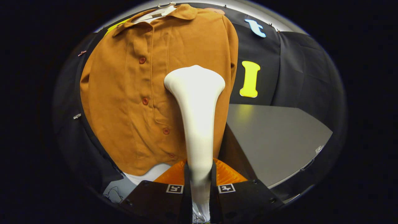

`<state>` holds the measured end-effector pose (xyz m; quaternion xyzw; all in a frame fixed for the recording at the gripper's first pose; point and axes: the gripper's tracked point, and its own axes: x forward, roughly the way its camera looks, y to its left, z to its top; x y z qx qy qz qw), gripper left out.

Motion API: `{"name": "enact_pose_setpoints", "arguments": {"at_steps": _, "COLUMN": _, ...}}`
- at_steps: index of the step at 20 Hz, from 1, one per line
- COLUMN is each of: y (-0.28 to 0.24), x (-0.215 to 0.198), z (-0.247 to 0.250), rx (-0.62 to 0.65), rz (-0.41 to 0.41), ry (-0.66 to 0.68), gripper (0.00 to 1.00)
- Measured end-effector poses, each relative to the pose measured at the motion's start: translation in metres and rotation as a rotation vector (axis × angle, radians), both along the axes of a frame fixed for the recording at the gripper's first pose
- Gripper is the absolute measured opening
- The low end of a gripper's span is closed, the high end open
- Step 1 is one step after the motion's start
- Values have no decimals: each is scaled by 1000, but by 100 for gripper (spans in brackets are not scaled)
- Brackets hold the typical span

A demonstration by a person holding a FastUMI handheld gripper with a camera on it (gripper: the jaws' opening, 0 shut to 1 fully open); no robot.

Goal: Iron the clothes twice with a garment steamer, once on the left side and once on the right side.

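The shirt [149,93] is a matte, rust-orange garment of soft, faintly brushed cloth, hanging on a pale hanger [161,9] against the black cloth wall [298,68]. It has a folded collar at 12 o'clock, a stitched placket running down its front, and a column of small round buttons [142,60] in a matching reddish tone that curves from the chest toward 6 o'clock. The hem hangs loose and slightly rippled, with a strip of something white showing under it. The steamer [197,124] is smooth, glossy white plastic: a slim neck that rises from between the fingers and flares into a broad, rounded head at about 12 o'clock from the gripper [199,183], set against the shirt just right of the placket; whether the head truly touches the fabric cannot be told. The tongs are narrow, both fingers closed against the sides of the steamer's neck and gripping it upright. At 3 o'clock from the steamer lies a flat grey table [273,140] with a dull, even surface and straight edges, its near corner just behind the shirt's right side.
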<state>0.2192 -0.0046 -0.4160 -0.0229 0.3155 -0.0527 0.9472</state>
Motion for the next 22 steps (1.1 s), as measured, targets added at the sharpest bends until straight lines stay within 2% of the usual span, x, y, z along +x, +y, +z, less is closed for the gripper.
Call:
{"name": "enact_pose_setpoints", "arguments": {"at_steps": 10, "y": 1, "x": -29, "z": -63, "rx": -24, "rz": -7, "ry": 125, "gripper": 25}}
{"name": "enact_pose_setpoints", "arguments": {"at_steps": 17, "y": 13, "x": -64, "z": -114, "rx": -26, "rz": -14, "ry": 226, "gripper": 25}}
{"name": "enact_pose_setpoints", "arguments": {"at_steps": 22, "y": 15, "x": -85, "z": -125, "rx": -34, "rz": -12, "ry": 273, "gripper": 25}}
